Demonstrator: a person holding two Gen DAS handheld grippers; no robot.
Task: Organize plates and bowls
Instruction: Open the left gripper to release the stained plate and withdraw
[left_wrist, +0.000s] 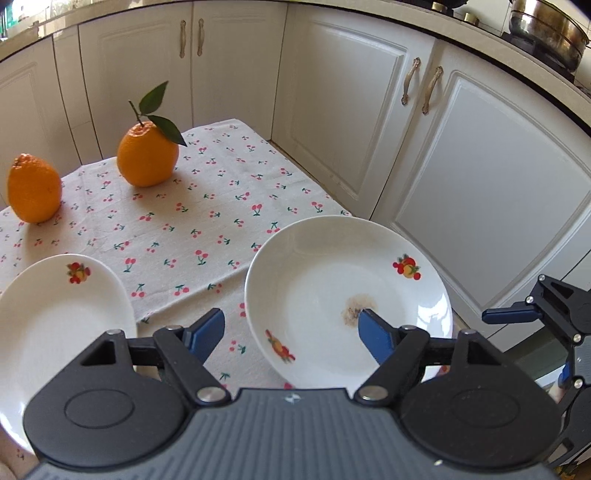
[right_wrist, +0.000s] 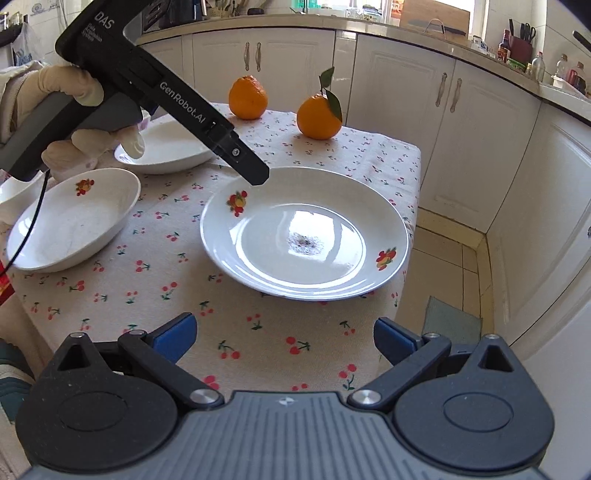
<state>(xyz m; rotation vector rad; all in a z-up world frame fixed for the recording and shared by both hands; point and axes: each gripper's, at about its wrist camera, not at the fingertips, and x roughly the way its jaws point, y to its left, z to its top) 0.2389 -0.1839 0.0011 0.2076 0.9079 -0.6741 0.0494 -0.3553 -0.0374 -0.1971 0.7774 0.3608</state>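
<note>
A round white plate (right_wrist: 304, 232) sits on a table (right_wrist: 258, 332) covered in a cherry-print cloth, near the table's right edge. The plate has a wide, gently sloped rim with small painted fruit clusters at about ten and four o'clock, and a dark crumbly smudge at its centre. At nine o'clock from it, well apart, lies a shallow white bowl (right_wrist: 74, 219) with the same fruit motif; a second white bowl (right_wrist: 166, 147) lies behind that. Two oranges (right_wrist: 319, 116), one with a leaf, stand at twelve o'clock at the far end. The left gripper (left_wrist: 291, 332) hangs over the plate's near-left rim, jaws apart, empty. The right gripper (right_wrist: 284, 338) hovers before the plate, jaws apart, empty.
</note>
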